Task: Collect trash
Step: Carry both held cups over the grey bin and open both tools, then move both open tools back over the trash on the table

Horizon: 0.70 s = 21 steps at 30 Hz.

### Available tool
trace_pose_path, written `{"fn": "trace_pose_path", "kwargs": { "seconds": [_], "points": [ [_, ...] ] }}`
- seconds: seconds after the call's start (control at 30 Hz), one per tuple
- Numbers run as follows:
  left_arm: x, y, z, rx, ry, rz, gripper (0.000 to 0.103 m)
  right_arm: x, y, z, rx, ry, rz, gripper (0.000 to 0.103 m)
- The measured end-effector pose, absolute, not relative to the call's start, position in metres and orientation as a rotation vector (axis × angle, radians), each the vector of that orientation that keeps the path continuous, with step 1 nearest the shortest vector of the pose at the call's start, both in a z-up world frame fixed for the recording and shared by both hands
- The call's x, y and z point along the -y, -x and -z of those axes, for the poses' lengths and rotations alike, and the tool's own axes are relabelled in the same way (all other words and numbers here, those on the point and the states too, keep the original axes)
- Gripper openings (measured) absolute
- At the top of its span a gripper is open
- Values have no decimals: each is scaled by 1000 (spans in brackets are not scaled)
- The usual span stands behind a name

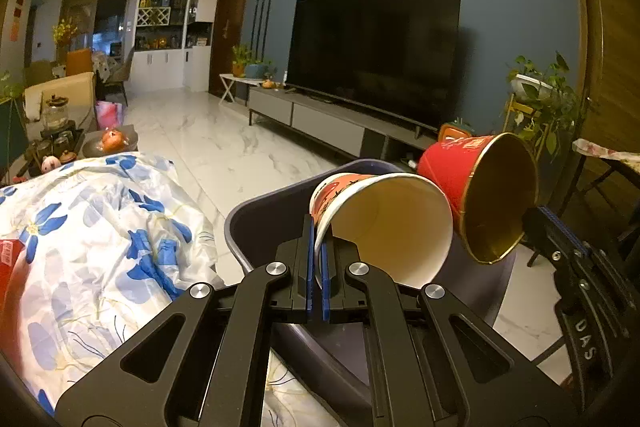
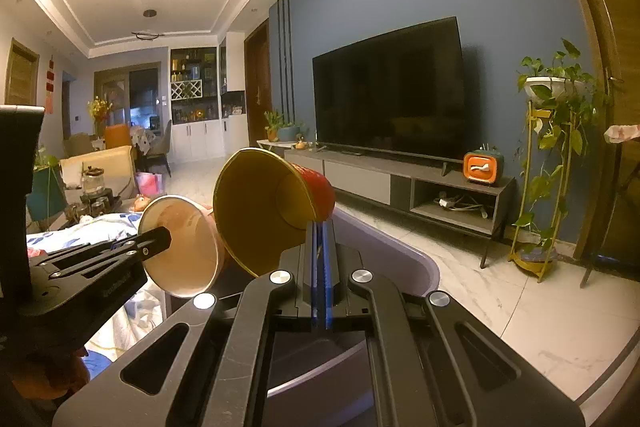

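Two cups over the bin!
Left hand-held gripper (image 1: 318, 259) pinches the paper cup (image 1: 384, 227); right hand-held gripper (image 2: 322, 247) pinches the red cup (image 2: 272, 203), bin (image 2: 400, 251) just below.

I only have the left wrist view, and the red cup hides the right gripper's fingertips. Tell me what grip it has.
Observer: In the right wrist view the right gripper is shut on the red cup. Its blue pads pinch the wall at the gold rim.
Operator: Now confirm where the bin sits relative to that gripper.
Observer: The grey bin curves round to the right of the fingers. Its hollow shows directly below them, and its far rim runs just behind the cup's base.
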<state>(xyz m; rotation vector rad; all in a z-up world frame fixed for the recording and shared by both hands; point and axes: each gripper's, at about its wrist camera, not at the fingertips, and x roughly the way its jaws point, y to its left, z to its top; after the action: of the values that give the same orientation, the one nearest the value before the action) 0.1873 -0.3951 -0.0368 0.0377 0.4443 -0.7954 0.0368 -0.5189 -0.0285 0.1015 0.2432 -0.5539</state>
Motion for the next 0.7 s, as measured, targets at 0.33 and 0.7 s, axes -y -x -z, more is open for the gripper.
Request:
{"fn": "trace_pose_path", "kwargs": {
  "seconds": [0.33, 0.7],
  "points": [
    [371, -185, 30, -389, 20, 755, 81, 525, -48, 33, -277, -115, 545, 4],
    [311, -164, 7, -354, 54, 621, 92, 516, -44, 23, -235, -114, 533, 47]
  ]
}}
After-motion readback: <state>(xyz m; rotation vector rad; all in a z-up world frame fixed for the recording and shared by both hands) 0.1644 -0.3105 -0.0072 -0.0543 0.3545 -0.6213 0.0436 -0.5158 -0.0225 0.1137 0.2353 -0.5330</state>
